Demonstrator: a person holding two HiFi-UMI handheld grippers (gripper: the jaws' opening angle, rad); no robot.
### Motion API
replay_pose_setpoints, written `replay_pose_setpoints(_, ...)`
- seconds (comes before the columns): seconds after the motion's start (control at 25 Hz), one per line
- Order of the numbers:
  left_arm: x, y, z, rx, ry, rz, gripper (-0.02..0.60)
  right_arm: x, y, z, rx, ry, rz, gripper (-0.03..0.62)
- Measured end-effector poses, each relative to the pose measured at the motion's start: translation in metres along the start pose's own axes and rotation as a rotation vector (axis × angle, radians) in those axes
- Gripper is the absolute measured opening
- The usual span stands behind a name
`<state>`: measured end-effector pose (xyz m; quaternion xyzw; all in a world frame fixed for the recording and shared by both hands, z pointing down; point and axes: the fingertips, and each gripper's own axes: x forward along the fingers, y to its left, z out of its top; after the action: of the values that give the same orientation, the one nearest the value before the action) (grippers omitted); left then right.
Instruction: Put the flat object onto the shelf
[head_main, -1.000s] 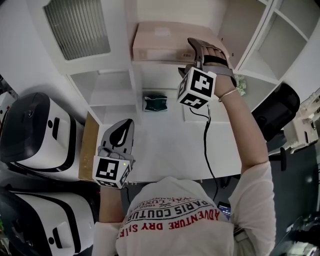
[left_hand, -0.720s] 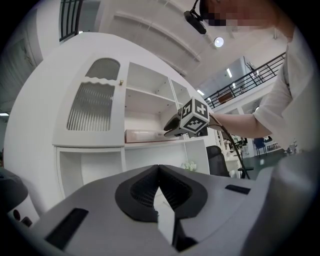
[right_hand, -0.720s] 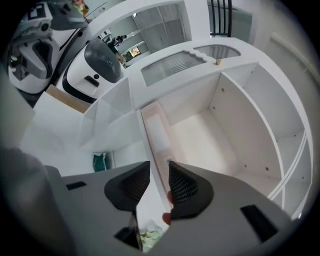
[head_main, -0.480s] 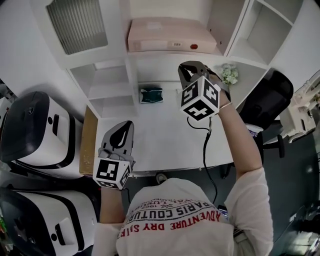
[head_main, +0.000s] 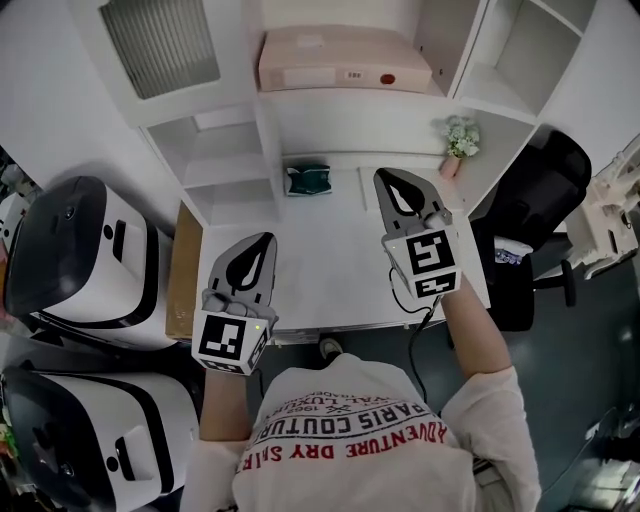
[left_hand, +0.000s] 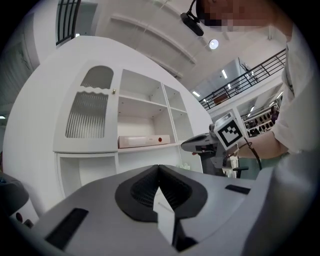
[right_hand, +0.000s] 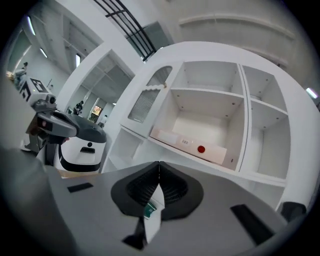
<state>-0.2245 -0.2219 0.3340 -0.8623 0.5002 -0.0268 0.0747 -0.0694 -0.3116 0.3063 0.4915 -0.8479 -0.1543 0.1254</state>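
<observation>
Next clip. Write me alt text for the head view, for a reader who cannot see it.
A flat pink box lies on an upper shelf of a white cabinet. Below it, the left gripper and right gripper are held over a white desk, fingers shut and empty. A small green object sits at the desk's back.
</observation>
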Motion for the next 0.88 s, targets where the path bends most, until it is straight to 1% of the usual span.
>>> replay_pose_setpoints(0.2, 0.000, -0.001, 0.001, 0.003, -0.002, -0.007, 0.014, -0.025, 0.013, -0.022, 0.076, -0.054, -0.046, 0.026)
replay_pose_setpoints(0.36, 0.003, 0.000, -0.002, 0.004, -0.001, -0.007, 0.014, -0.040, 0.021, -0.035, 0.092, -0.095, -0.071, 0.026)
replay_pose_setpoints(0.48, 0.005, 0.004, -0.002, -0.002, -0.004, 0.010, 0.014, -0.046, 0.026, -0.040, 0.132, -0.110, -0.043, 0.026)
replay_pose_setpoints(0.56, 0.006, 0.006, -0.003, -0.006, -0.006, 0.018, 0.014, -0.049, 0.027, -0.045, 0.131, -0.110, -0.027, 0.026)
replay_pose_setpoints(0.64, 0.007, 0.007, -0.003, -0.007, -0.008, 0.018, 0.014, -0.050, 0.029, -0.046, 0.136, -0.109, -0.021, 0.026)
replay_pose_setpoints(0.76, 0.010, 0.008, -0.004, -0.003, -0.005, 0.019, 0.014, -0.047, 0.029, -0.050, 0.180, -0.095, -0.015, 0.025)
replay_pose_setpoints(0.88, 0.013, 0.008, -0.007, -0.006, 0.002, 0.020, 0.014, -0.045, 0.027, -0.055, 0.195, -0.088, -0.011, 0.025)
